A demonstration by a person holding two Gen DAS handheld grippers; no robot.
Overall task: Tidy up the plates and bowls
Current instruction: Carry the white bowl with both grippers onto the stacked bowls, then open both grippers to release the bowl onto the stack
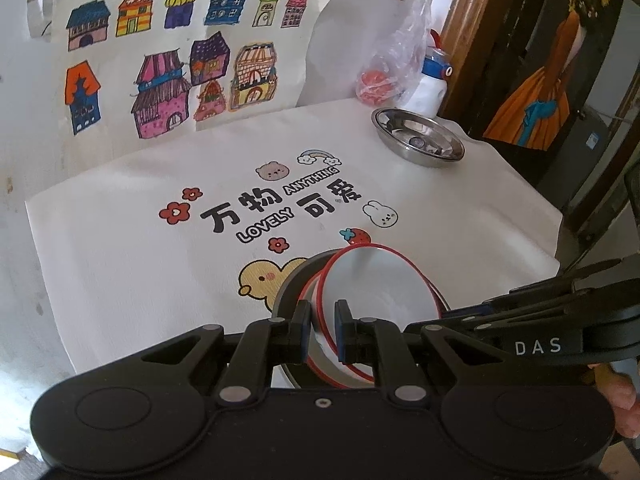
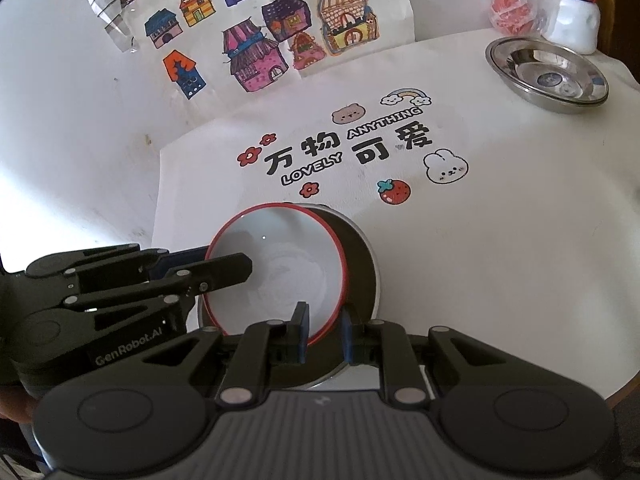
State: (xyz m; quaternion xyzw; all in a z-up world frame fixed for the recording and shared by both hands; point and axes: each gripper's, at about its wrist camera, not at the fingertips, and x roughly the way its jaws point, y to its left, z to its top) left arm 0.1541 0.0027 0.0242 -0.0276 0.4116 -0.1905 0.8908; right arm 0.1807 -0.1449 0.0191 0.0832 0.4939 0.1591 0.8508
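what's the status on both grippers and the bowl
Left gripper and right gripper both shut on red-rimmed white bowl. Bowl tilted over dark round plate. Steel dish far corner, path clear.

Left tool (image 1: pixel 323 330): matte black body, two round caps on top, angular linkage arms with silver rivets, blue pads on black fingers (image 1: pixel 301 326); "GenRobot.AI" printed in white on its side. Right tool (image 2: pixel 325 332): same build, ribbed grey top panel, "DAS" in white on the side, one small centre screw.
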